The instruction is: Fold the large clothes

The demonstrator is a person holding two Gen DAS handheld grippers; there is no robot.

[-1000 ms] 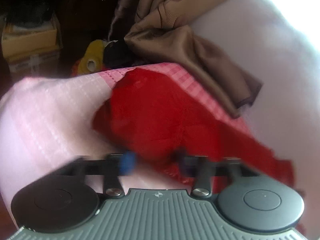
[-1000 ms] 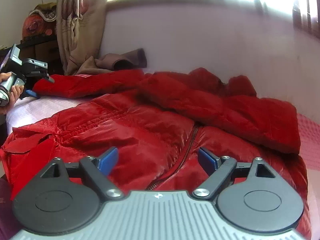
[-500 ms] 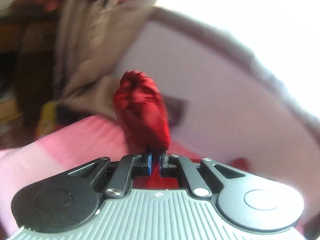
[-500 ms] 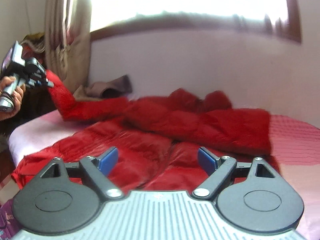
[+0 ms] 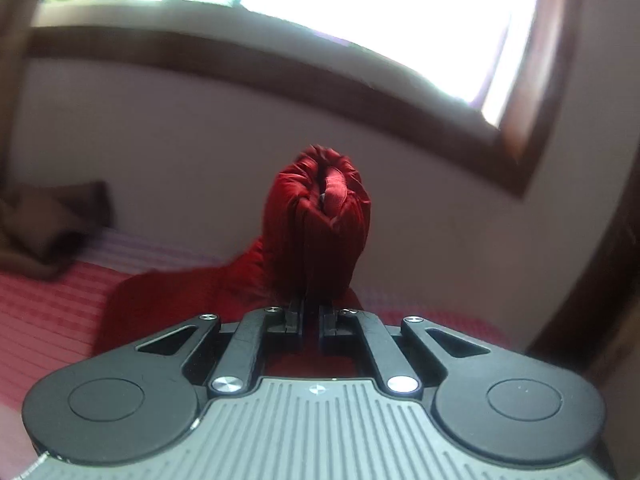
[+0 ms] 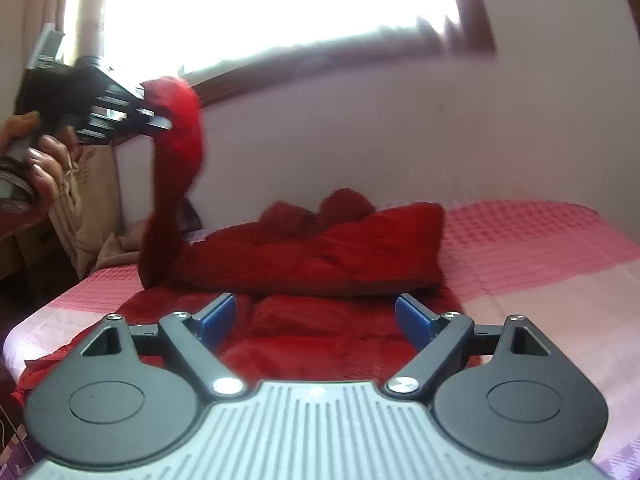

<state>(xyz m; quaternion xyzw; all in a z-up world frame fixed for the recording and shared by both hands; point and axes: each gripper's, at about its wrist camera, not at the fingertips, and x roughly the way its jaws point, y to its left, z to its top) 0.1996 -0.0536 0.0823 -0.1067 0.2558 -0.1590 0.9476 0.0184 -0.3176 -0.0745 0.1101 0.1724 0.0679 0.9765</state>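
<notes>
Left gripper (image 5: 310,316): clenched on sleeve (image 5: 320,216) of red jacket (image 6: 320,256); sleeve held raised above bed (image 6: 520,248), seen at far left in right wrist view. Right gripper (image 6: 316,316): released, blue pads (image 6: 218,316) spread wide, poised over near part of jacket. Jacket body laid across pink checked bed, below window (image 6: 260,8). Readable writing, labels: none discernible.

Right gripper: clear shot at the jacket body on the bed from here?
Probably yes. The right gripper is open, and the red jacket lies straight ahead with nothing between; the left gripper holds the sleeve up, off to the side.
</notes>
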